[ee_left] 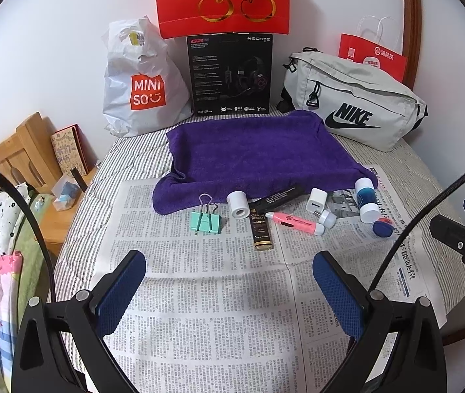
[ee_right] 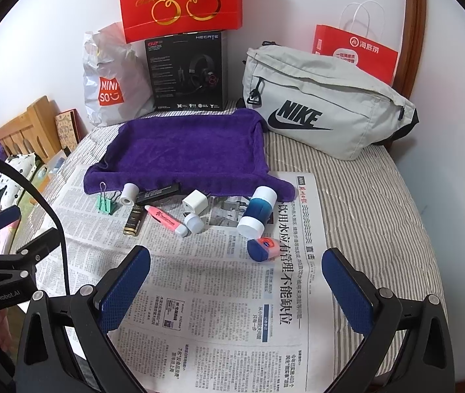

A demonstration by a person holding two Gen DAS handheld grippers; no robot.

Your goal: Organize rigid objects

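Note:
Small objects lie in a row on a newspaper (ee_left: 199,294) in front of a purple towel (ee_left: 252,150): a green binder clip (ee_left: 205,221), a white roll (ee_left: 238,204), a black and gold bar (ee_left: 261,231), a pink highlighter (ee_left: 294,223), a white charger (ee_left: 317,201), a blue and white bottle (ee_left: 366,201) and a small blue tin (ee_left: 382,227). The row also shows in the right wrist view, with the bottle (ee_right: 257,211) and tin (ee_right: 262,248) nearest. My left gripper (ee_left: 229,271) and right gripper (ee_right: 235,268) are open, empty, hovering short of the row.
At the back stand a Miniso bag (ee_left: 140,82), a black headset box (ee_left: 231,72), a red gift bag (ee_left: 222,0), a grey Nike bag (ee_left: 353,104) and a red paper bag (ee_left: 373,55). A wooden bedside stand (ee_left: 29,160) is at the left.

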